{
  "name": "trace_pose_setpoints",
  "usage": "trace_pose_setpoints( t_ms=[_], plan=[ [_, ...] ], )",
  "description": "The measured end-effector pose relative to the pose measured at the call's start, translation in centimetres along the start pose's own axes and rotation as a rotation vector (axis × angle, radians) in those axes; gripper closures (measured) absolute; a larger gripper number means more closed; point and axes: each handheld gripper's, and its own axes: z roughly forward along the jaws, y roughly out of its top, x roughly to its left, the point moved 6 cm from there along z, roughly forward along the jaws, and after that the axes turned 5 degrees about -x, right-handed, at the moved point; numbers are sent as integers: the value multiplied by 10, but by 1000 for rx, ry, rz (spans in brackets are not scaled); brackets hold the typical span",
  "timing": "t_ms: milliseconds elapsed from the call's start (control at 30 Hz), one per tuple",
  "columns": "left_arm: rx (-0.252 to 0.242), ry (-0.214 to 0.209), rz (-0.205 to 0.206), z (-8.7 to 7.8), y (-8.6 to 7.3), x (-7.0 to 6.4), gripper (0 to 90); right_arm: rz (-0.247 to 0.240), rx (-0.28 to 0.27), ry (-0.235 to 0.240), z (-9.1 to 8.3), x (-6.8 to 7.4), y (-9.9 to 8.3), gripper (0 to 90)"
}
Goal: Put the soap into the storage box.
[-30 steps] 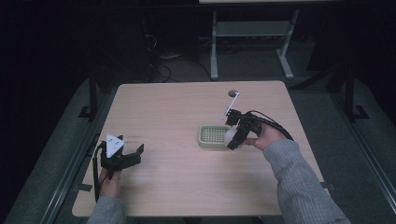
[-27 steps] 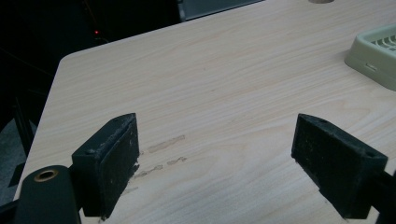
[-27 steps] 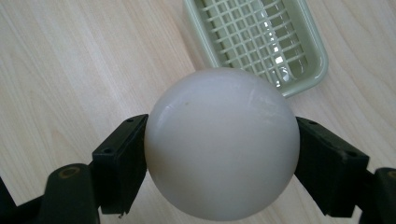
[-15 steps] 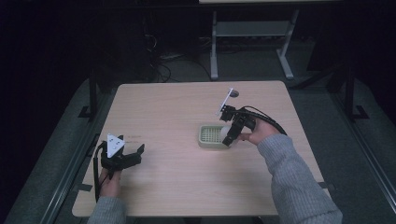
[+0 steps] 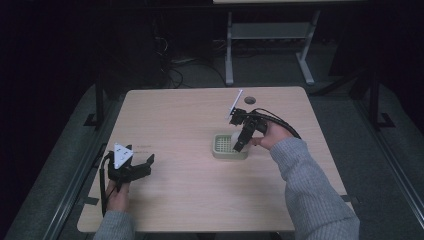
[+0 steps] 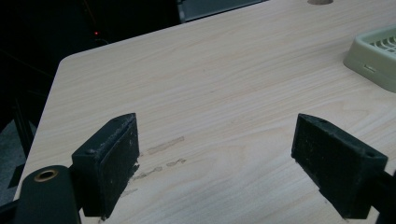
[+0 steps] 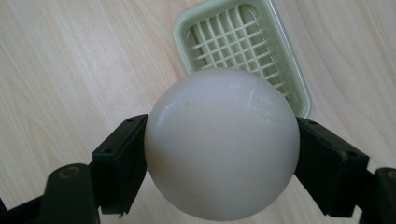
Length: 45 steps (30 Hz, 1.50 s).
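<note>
- White ball (image 7: 222,143): pinched between the two black jaws of the right gripper (image 5: 240,141), one jaw pressed to each side of it (smooth, matt, faint scuff marks on top).
- In the right gripper view the ball hangs over the table, overlapping the near edge of a pale green slotted tray (image 7: 243,44); whether ball and tray touch I cannot tell.
- High view: right gripper tilts down over the tray (image 5: 218,151), which sits right of the table's middle; the person's right hand (image 5: 270,136) grips it, grey sleeve (image 5: 312,190) behind.
- Black cable (image 5: 280,124) loops off the right gripper toward the table's far right.
- Left gripper (image 5: 137,167): jaws spread wide, nothing between them, low over the wooden table (image 6: 210,88) near its front left corner (grey three-cornered plate (image 5: 121,154) on top).
- Left gripper view: faint smudges (image 6: 161,154) on the wood between the jaws; tray corner (image 6: 373,58) at the right edge, well apart.
- Round hole (image 5: 249,100) in the tabletop near the far edge.
</note>
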Motion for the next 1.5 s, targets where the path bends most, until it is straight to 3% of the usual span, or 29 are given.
trace_pose_setpoints(
  t_ms=[900, 1000, 1500],
  plan=[
    [2, 4, -4, 0, 0, 1, 148, 5, 42, 10, 27, -11, 22, 225],
    [5, 6, 0, -1, 0, 1, 148, 2, 67, 2, 28, -12, 24, 224],
    [1, 5, -1, 0, 0, 1, 148, 16, 78, -19, 34, -21, 34, 225]
  ],
)
